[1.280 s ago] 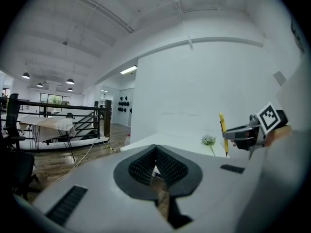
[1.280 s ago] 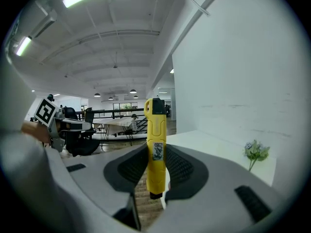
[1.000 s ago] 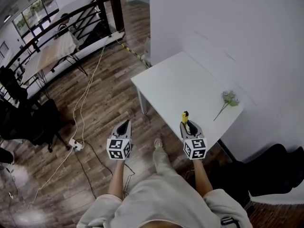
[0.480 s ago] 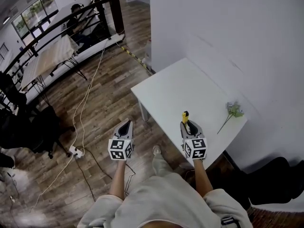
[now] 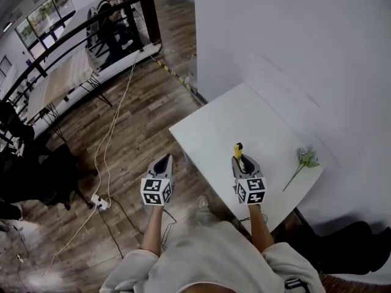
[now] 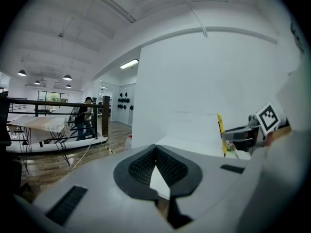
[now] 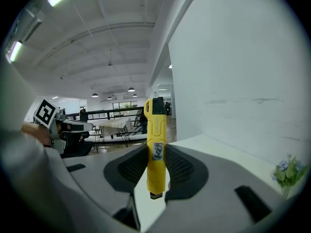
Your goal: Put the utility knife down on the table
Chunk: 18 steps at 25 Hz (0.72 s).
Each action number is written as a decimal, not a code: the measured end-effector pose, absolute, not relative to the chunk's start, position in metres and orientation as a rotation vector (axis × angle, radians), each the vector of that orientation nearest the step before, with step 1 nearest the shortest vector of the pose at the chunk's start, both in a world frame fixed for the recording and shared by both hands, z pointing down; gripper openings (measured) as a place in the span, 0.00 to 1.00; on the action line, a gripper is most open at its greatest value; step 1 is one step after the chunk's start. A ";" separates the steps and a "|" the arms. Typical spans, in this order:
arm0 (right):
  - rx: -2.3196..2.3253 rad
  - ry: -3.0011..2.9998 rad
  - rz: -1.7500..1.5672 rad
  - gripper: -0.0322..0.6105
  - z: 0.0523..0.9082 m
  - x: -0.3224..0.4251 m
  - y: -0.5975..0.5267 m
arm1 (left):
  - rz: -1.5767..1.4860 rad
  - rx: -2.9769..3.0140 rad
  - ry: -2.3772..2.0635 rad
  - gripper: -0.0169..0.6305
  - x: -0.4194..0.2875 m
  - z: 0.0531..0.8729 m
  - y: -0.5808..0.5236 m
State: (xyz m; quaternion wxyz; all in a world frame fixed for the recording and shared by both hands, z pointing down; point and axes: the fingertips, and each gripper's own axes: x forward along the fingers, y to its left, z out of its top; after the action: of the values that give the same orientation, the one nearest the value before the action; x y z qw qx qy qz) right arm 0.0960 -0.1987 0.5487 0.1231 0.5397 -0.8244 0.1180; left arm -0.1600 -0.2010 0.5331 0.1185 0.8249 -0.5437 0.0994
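Note:
A yellow utility knife [image 5: 238,149] with a black tip stands upright between the jaws of my right gripper [image 5: 240,159], which is shut on it over the near edge of the white table [image 5: 226,124]. In the right gripper view the knife [image 7: 156,130] rises between the dark pads of the right gripper [image 7: 156,154], its lower end poking out below them. My left gripper [image 5: 162,162] hangs over the wooden floor left of the table, its jaws shut on nothing. In the left gripper view the left gripper [image 6: 156,148] shows its pads meeting, with the knife [image 6: 221,130] off to the right.
A small artificial flower [image 5: 305,159] lies at the table's right end, close to the white wall [image 5: 305,41]. Cables and a power strip [image 5: 98,201] run over the floor on the left. Black chairs [image 5: 30,176], desks, a railing and a person stand further off.
The table and flower have slid down the head view, nearer to me, as I walked toward them. Both grippers kept their place in the view, and the knife stayed gripped.

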 end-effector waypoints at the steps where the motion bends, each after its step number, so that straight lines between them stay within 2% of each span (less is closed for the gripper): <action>1: 1.575 -2.405 0.350 0.22 0.548 0.095 -0.207 | 0.293 2.410 -1.589 0.04 -0.161 0.533 -0.210; 18: 1.546 -2.398 0.413 0.22 0.567 0.096 -0.296 | 0.336 2.423 -1.547 0.04 -0.142 0.540 -0.312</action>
State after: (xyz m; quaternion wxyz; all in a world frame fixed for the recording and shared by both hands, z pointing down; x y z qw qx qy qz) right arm 0.0961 -0.2962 0.5666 0.1290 0.5317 -0.8249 0.1419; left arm -0.1417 -0.3116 0.5402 0.1234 0.8306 -0.5306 0.1153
